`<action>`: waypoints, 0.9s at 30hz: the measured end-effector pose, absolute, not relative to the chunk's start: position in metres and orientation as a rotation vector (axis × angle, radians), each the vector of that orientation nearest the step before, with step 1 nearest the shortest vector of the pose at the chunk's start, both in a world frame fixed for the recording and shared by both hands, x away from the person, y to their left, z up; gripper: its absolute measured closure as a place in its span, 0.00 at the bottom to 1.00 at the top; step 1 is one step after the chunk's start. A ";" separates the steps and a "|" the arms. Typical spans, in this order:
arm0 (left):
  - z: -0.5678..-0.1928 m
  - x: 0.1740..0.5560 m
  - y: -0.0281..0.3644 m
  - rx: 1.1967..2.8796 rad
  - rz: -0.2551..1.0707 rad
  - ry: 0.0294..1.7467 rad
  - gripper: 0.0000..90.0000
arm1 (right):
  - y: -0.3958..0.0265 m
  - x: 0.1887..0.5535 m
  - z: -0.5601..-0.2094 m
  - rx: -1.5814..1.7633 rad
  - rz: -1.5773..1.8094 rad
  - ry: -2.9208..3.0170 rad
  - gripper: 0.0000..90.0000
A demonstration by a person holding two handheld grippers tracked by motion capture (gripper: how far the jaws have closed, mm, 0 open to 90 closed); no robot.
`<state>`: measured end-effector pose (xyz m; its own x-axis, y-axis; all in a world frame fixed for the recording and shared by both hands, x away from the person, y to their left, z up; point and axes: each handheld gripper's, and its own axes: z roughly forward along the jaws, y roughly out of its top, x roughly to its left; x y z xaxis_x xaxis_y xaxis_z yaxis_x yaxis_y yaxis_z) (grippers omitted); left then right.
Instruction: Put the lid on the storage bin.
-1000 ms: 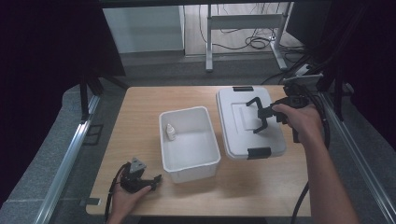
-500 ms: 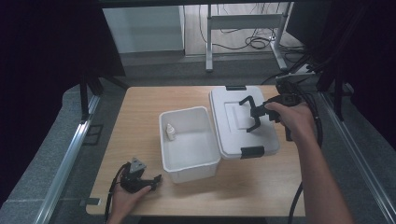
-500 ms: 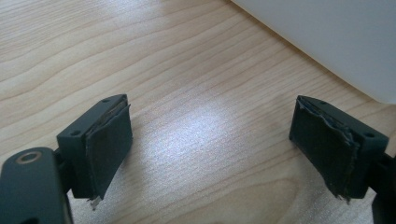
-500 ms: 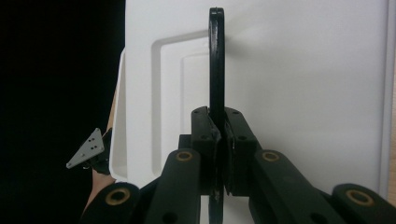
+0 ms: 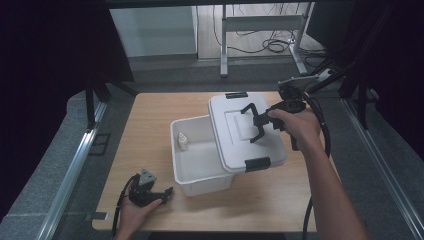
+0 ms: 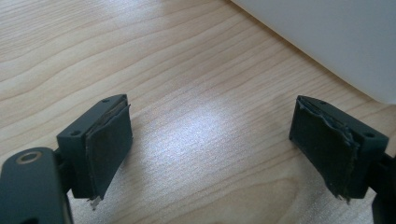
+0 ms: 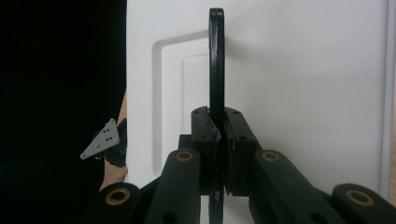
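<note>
from where i sit, the open white plastic bin (image 5: 200, 160) at the middle of the light wooden table (image 5: 150, 115) is my landmark. left of the bin and toward the near edge, the left gripper (image 5: 161, 193) rests on the tabletop in a hand (image 5: 134, 212), its jaws spread wide with nothing between them; the left gripper view shows both black pads (image 6: 109, 140) over bare wood and the bin's white wall (image 6: 336, 42) just ahead. inside the bin, against its left wall, stands a small white bottle (image 5: 183, 142). over the bin's right side hangs the white rectangular plastic lid (image 5: 240, 145) with black latches, overlapping the right rim and tilted. the lid's thin black handle (image 7: 216, 60) is pinched between the jaws of the right gripper (image 5: 257, 123), which are closed tight on it, as the right gripper view makes plain. the right hand (image 5: 297, 125) and forearm reach in from the bin's right side, a cable trailing behind.
</note>
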<state>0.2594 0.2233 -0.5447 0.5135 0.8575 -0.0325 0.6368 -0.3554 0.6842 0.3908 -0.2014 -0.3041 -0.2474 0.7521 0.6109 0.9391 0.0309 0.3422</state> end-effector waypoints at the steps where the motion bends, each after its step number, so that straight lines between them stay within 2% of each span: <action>1: -0.545 0.259 0.223 2.110 0.441 1.214 0.15 | -0.199 0.391 -0.304 -1.735 -1.028 -2.056 0.94; 27: -0.545 0.259 0.223 2.108 0.441 1.214 0.15 | -0.166 0.392 -0.312 -1.718 -1.001 -2.038 0.94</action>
